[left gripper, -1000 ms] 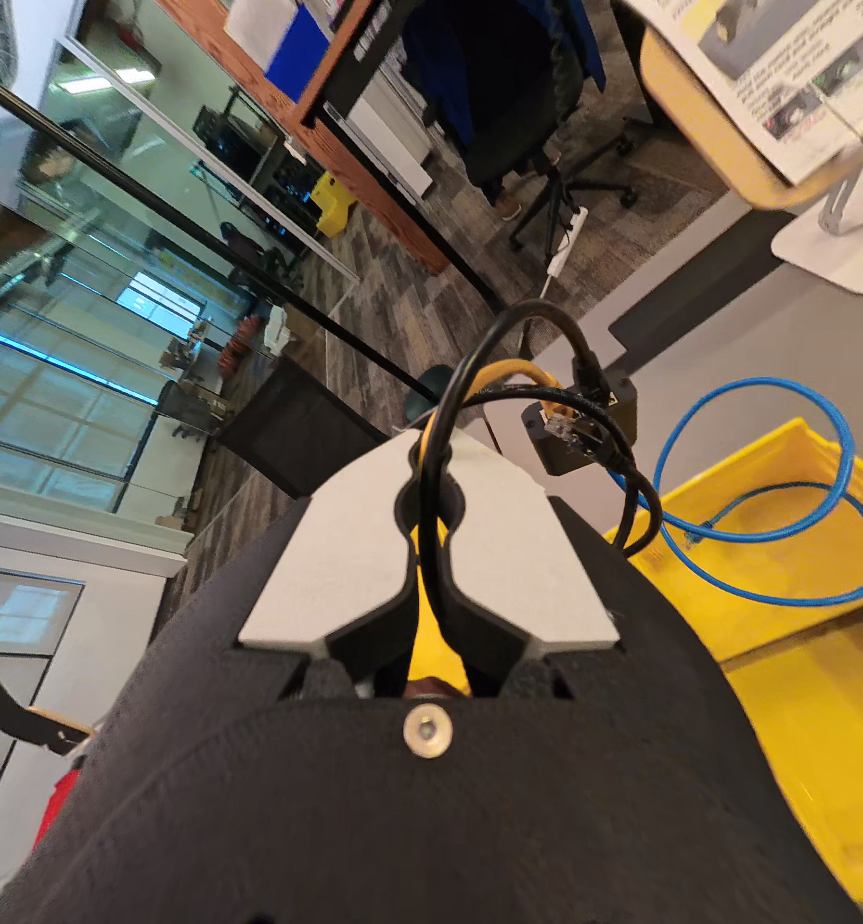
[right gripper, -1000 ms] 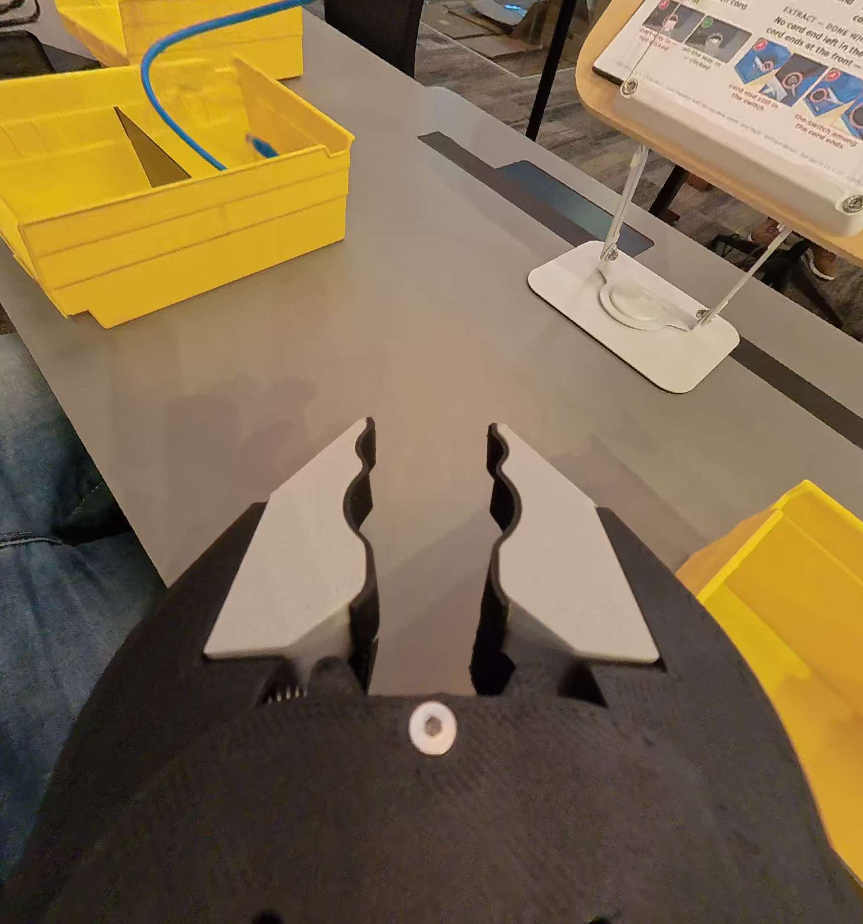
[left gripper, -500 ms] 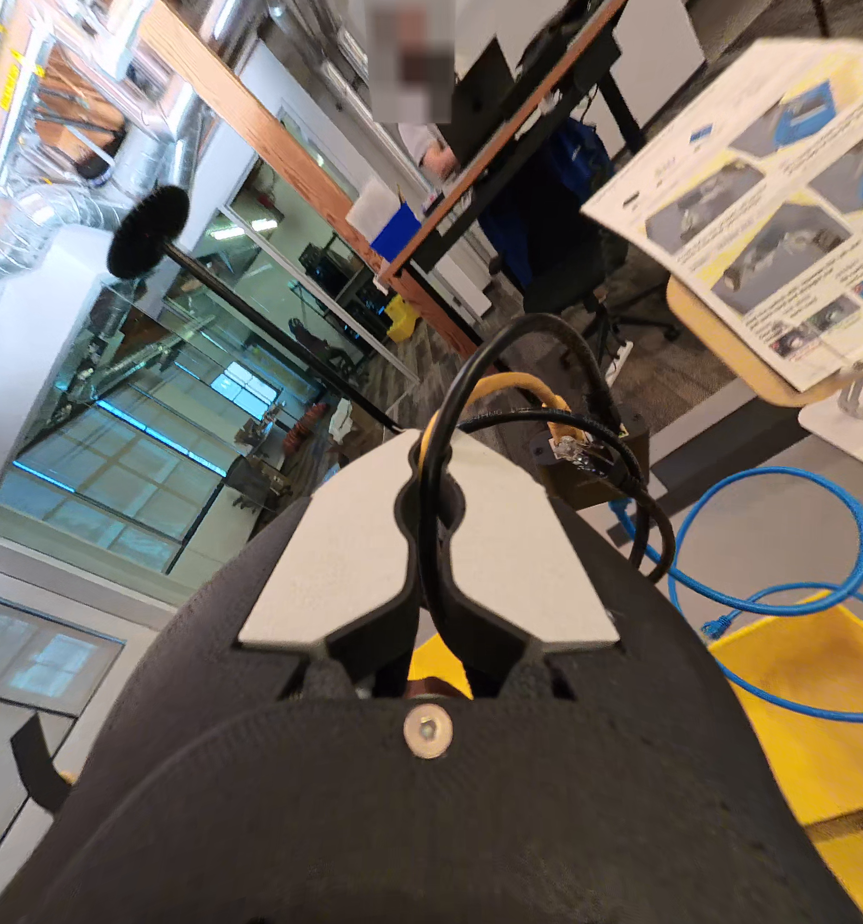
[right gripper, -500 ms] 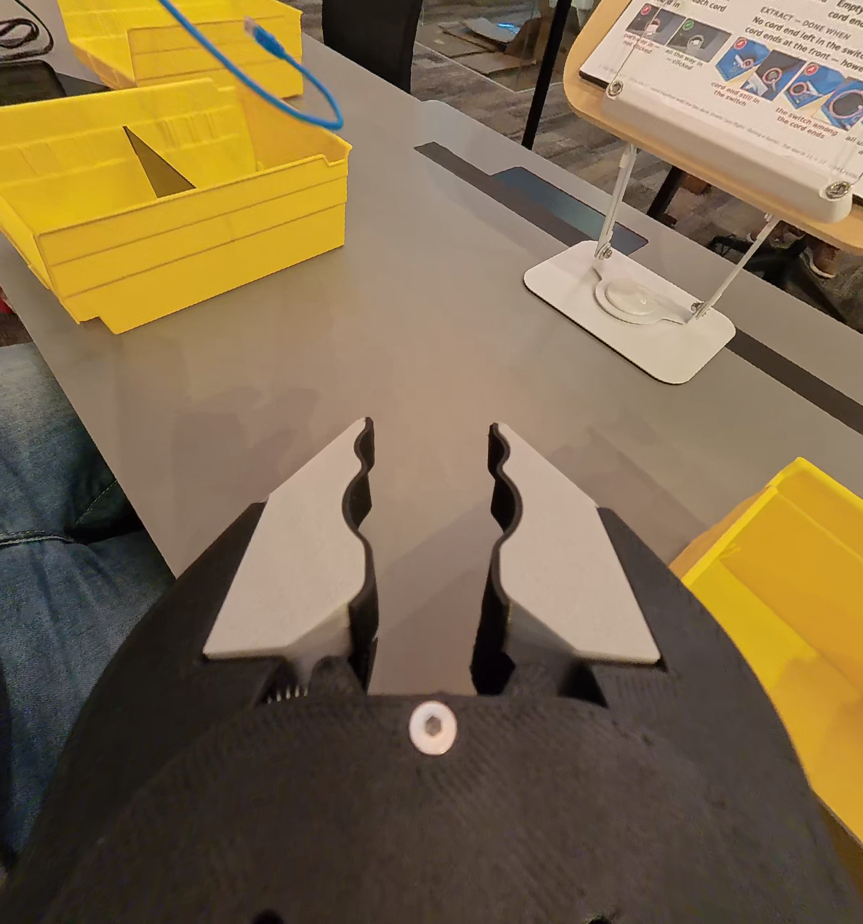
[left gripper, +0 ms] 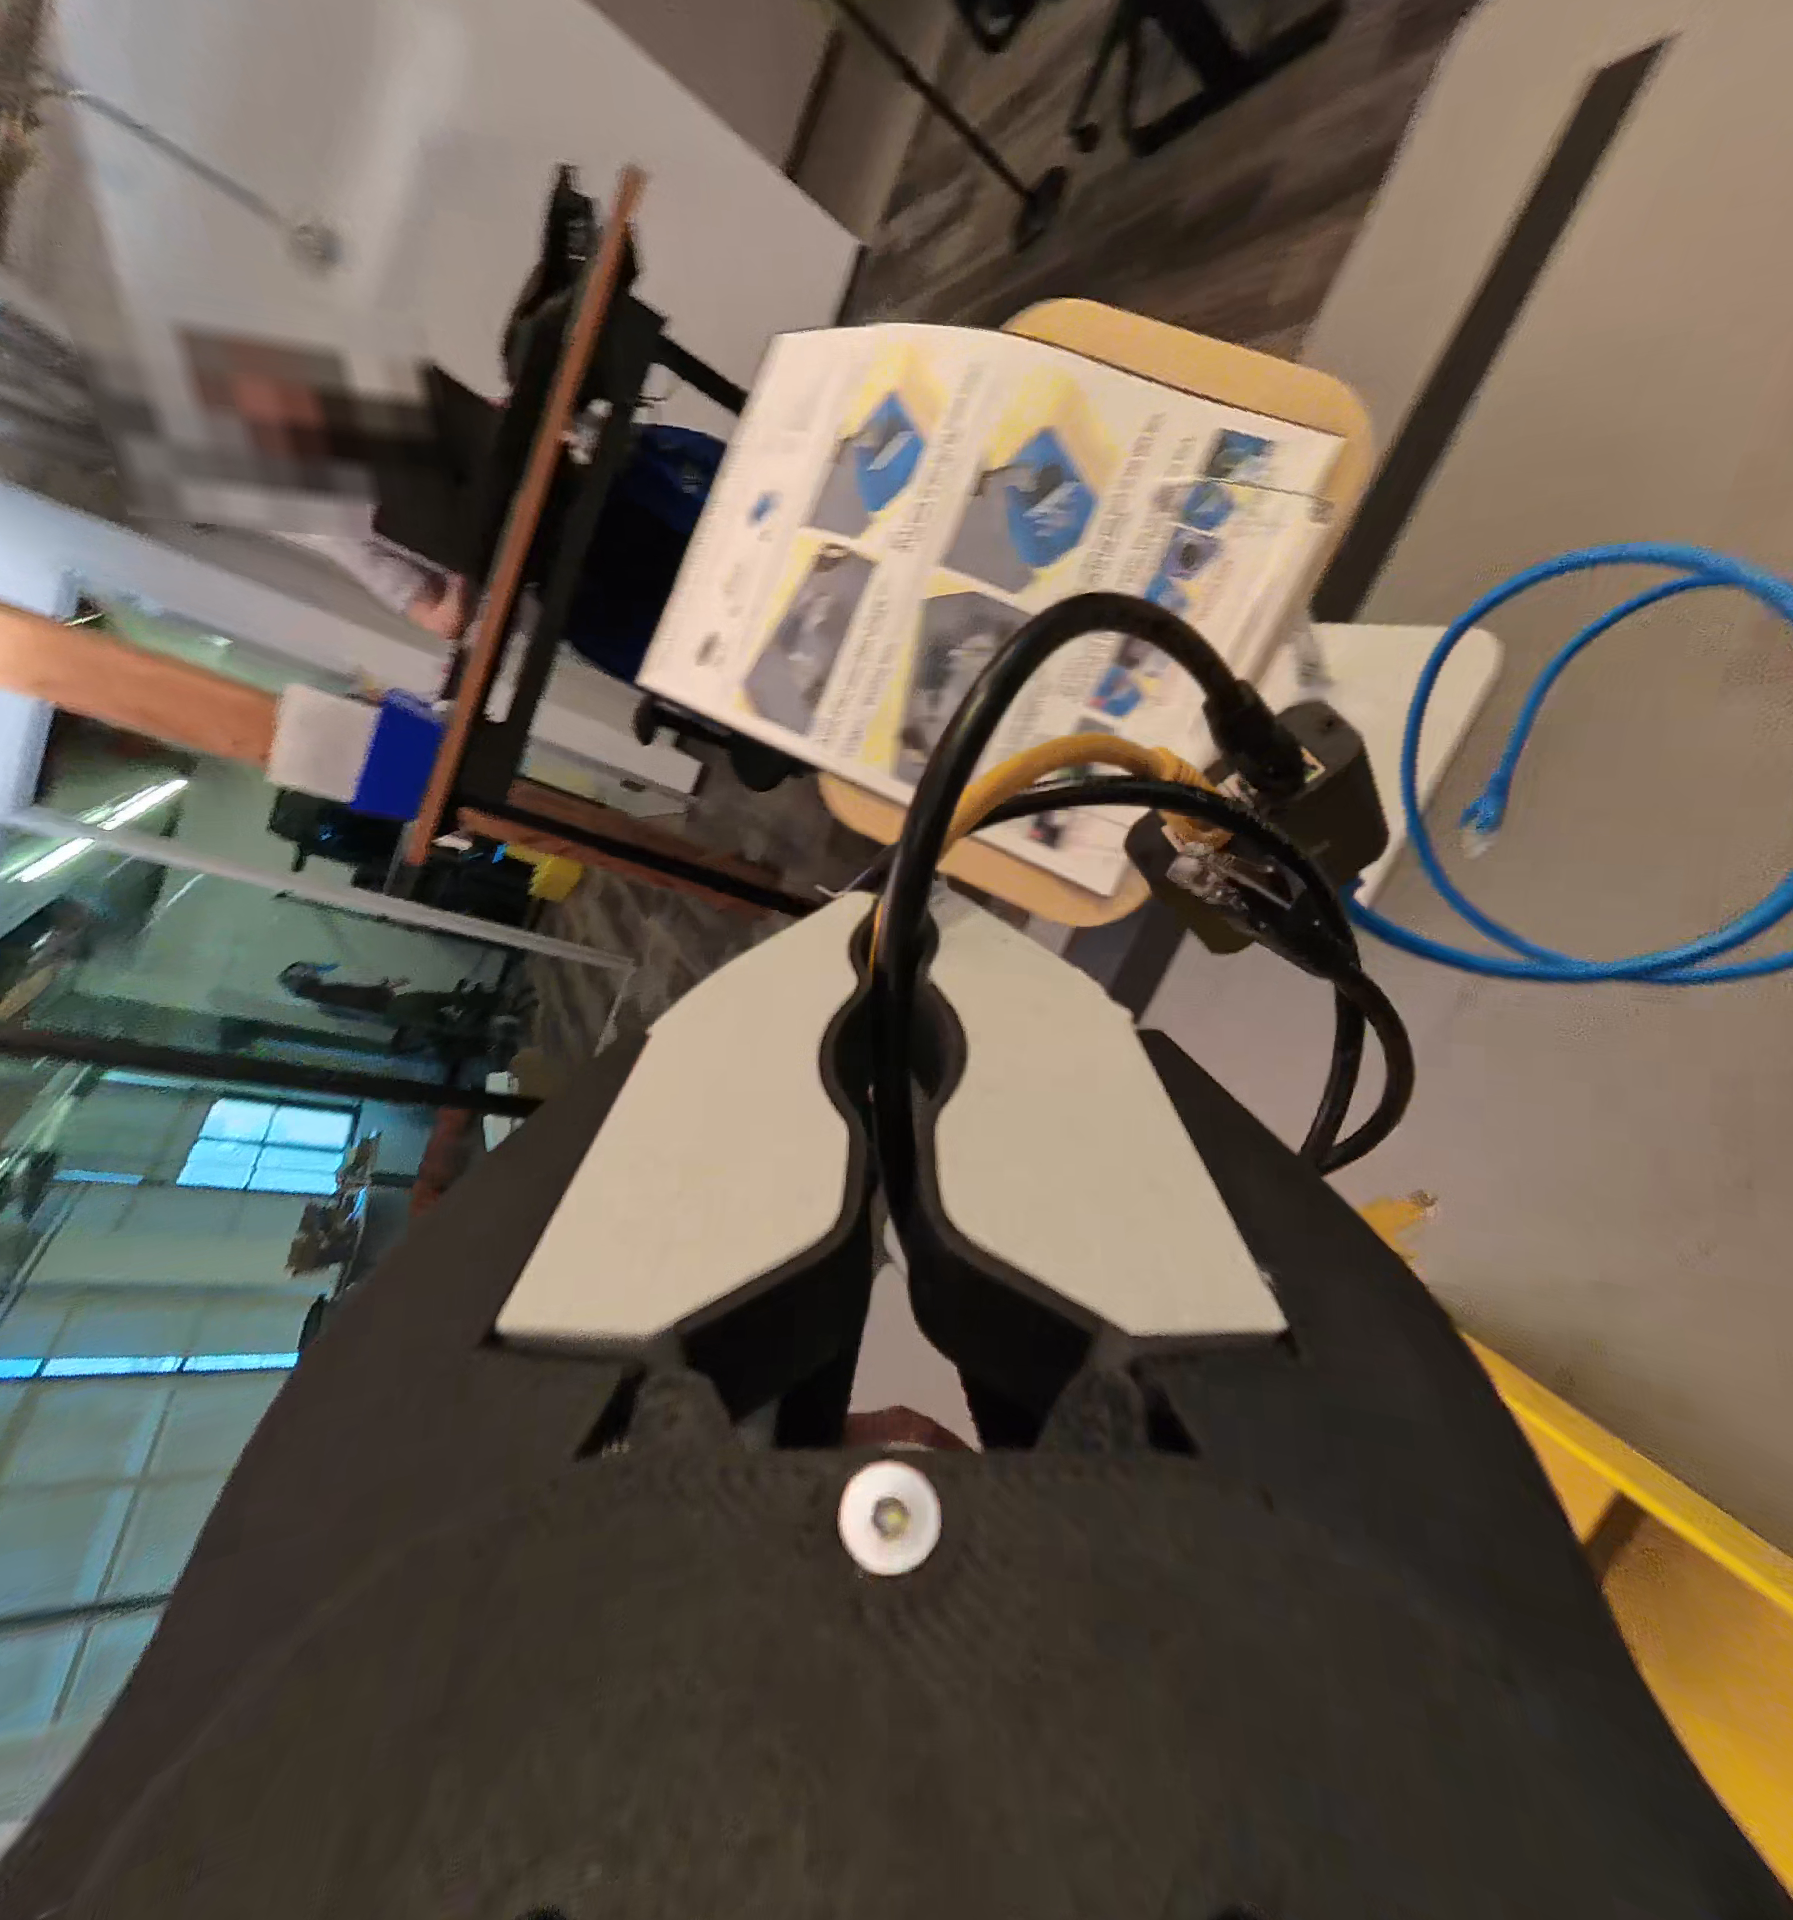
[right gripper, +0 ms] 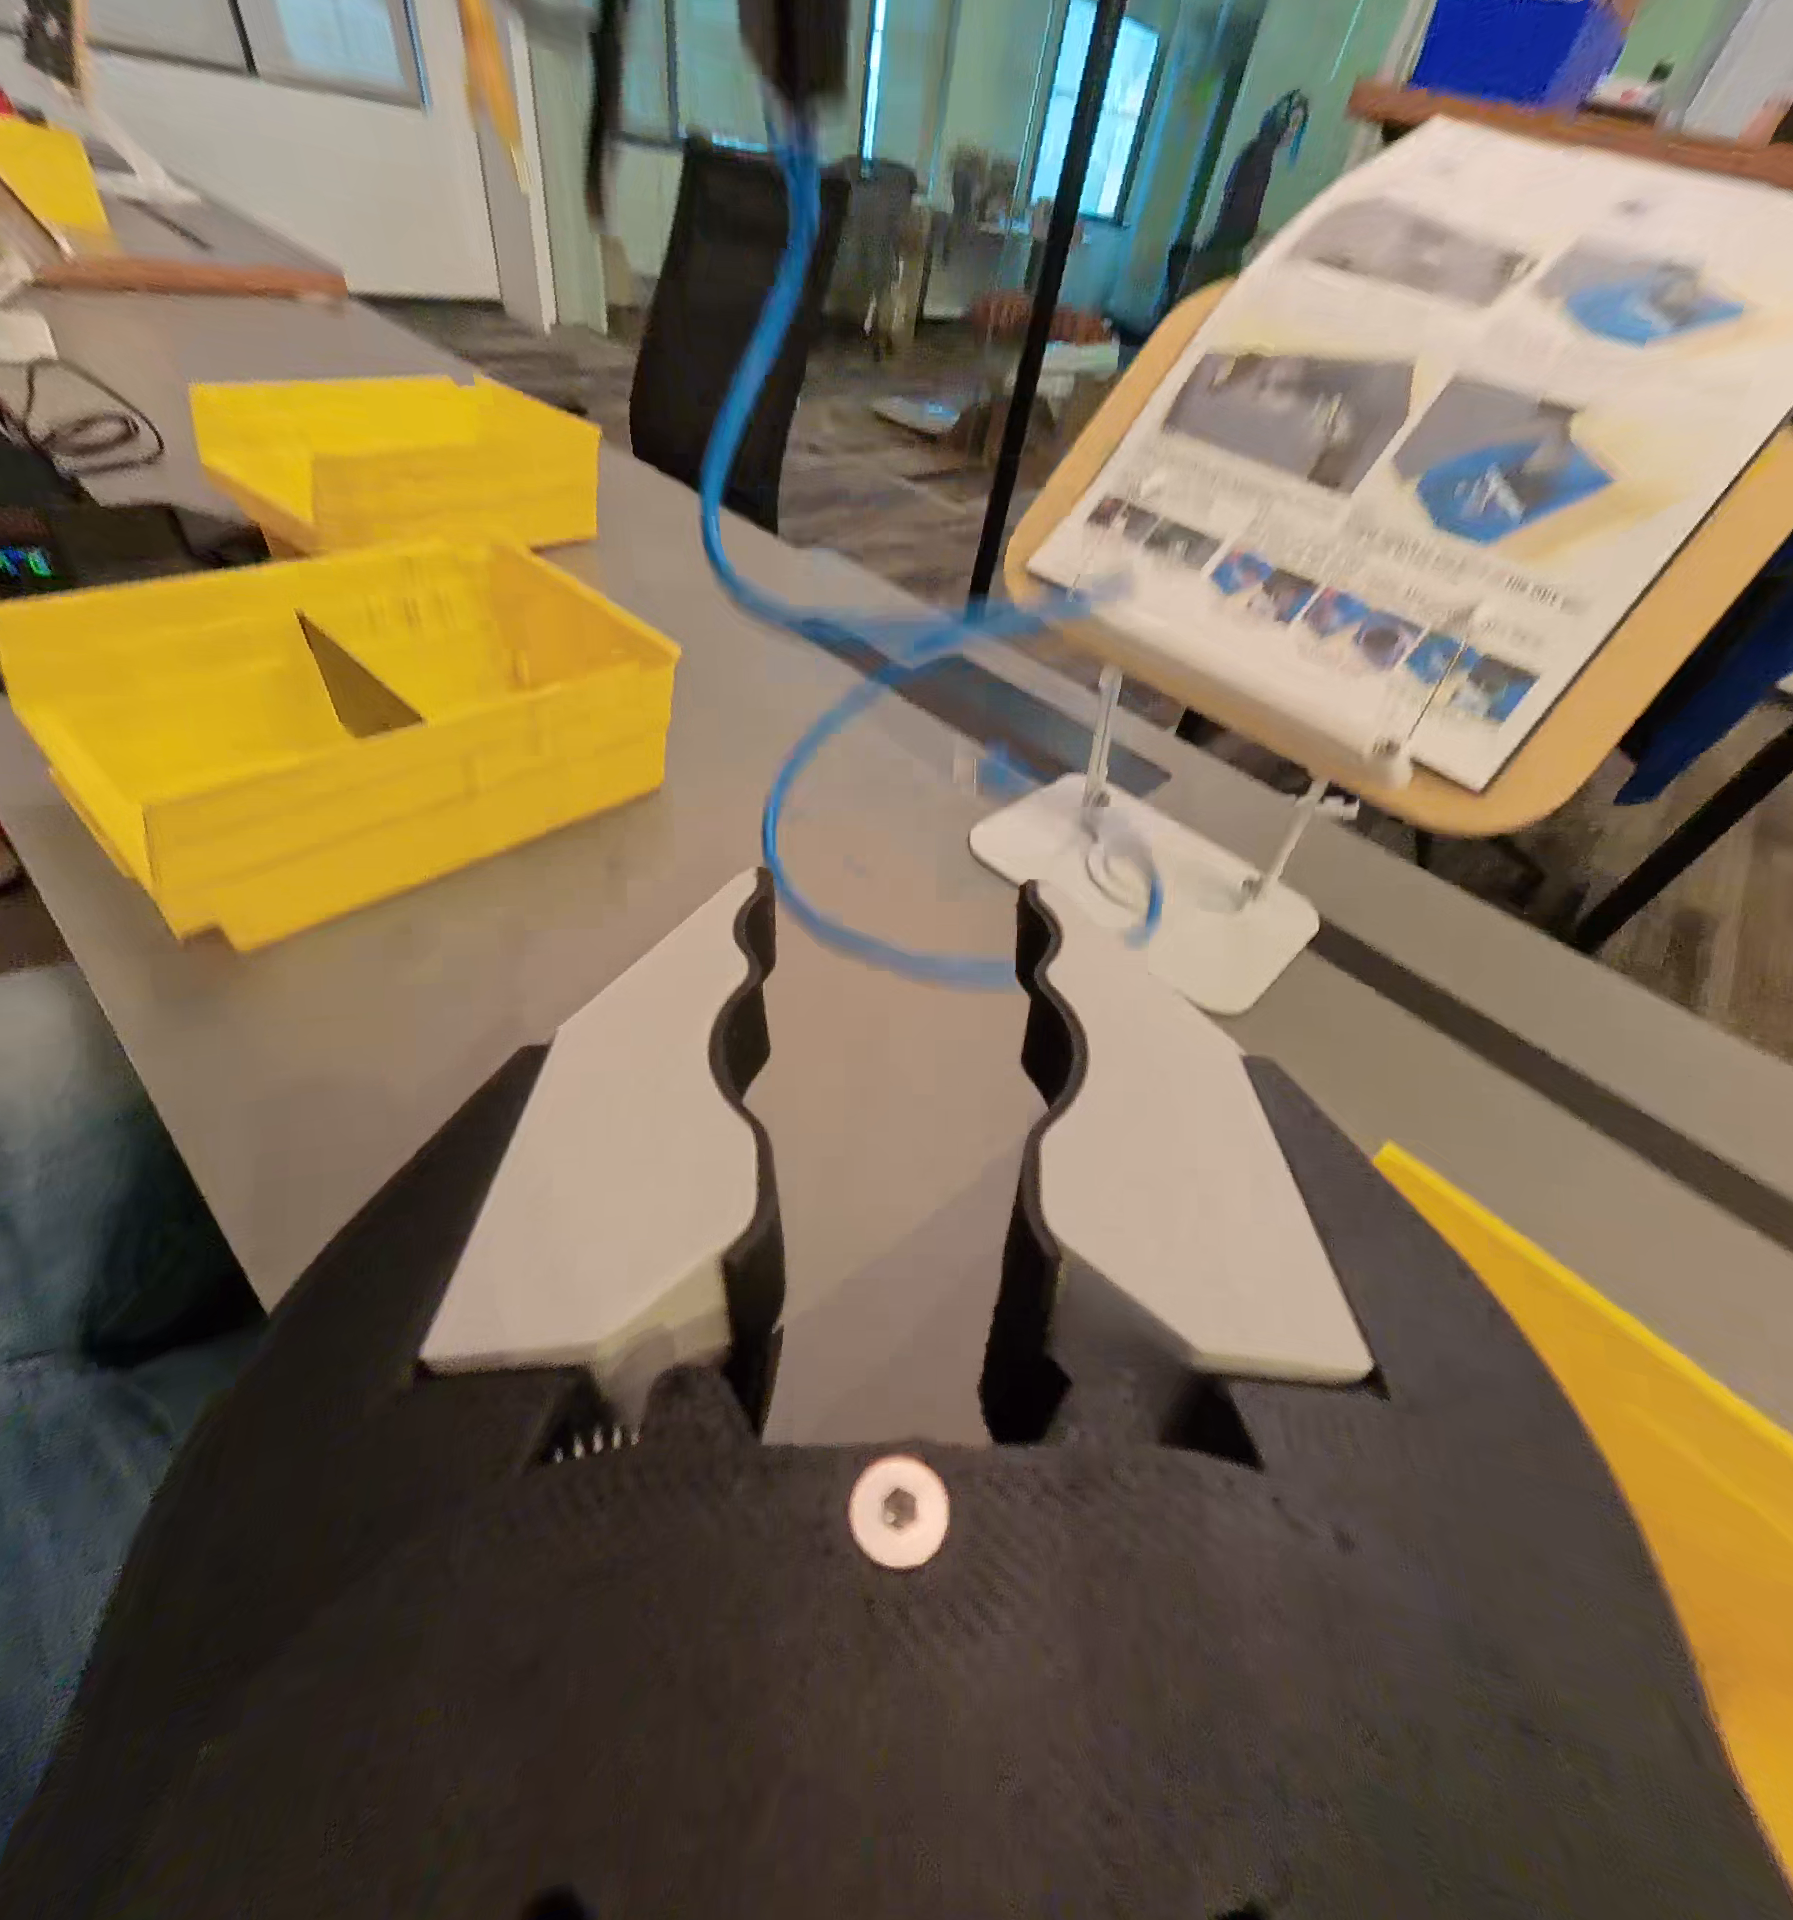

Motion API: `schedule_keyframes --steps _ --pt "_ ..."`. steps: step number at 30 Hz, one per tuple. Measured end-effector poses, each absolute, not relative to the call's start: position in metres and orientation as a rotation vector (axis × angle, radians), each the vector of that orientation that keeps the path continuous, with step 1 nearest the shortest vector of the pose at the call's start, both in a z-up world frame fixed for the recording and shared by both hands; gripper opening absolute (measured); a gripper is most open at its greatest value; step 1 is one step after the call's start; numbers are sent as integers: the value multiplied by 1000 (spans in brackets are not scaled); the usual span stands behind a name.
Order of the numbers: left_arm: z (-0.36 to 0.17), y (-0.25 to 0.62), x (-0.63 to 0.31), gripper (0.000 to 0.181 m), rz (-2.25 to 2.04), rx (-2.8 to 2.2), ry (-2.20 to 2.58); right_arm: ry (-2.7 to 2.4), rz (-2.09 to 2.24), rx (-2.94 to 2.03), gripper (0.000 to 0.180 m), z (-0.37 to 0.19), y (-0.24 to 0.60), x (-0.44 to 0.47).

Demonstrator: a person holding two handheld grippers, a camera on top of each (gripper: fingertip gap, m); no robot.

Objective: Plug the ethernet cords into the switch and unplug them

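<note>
1. The left gripper [left gripper: 897, 997] has its jaws closed on a black cord [left gripper: 985, 717] and a yellow cord [left gripper: 1068, 758], and the small black switch [left gripper: 1318, 790] hangs from them in the air just ahead of the jaws.
2. Compared with a second ago, we see the switch carried away from the yellow bin [right gripper: 352, 727], where it was, and out over the grey tabletop [right gripper: 518, 914], with the instruction board [left gripper: 985, 582] now behind it.
3. A blue cord [left gripper: 1640, 769], plugged in at the switch, has come along: its loop, which lay in the bin, now hangs clear, and its free plug [left gripper: 1484, 816] dangles unplugged.
4. In the right wrist view the blue cord, blurred, now falls from the top of the frame to just ahead of the right gripper [right gripper: 892, 935], whose jaws stand open and empty.
5. We judge that the lift out of the bin is done and the switch is on its way to the working area; setting it down and plugging the loose ends remain.
6. Which ports are filled we cannot tell.
</note>
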State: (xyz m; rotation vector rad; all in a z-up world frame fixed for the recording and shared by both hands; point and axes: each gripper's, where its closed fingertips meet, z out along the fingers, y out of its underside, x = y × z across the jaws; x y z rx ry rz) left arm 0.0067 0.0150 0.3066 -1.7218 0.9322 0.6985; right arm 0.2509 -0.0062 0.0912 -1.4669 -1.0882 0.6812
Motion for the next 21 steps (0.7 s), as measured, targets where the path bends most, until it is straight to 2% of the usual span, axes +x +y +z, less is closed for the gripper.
schedule_keyframes --steps 6,11,14,16,21 --pt "224 36 63 1 612 -1801 1131 -1134 773 -1405 50 123 7 204" --pt "182 36 95 0 563 -1843 1269 -1230 924 -1515 56 93 18 148" --pt "170 36 107 0 524 -1840 1339 -1288 943 -1547 48 71 22 131" --pt "161 36 109 0 503 -1865 1379 -1291 942 -1559 22 62 29 127" --pt "146 39 114 1 389 -1903 1420 -1336 1123 -1578 21 46 22 118"
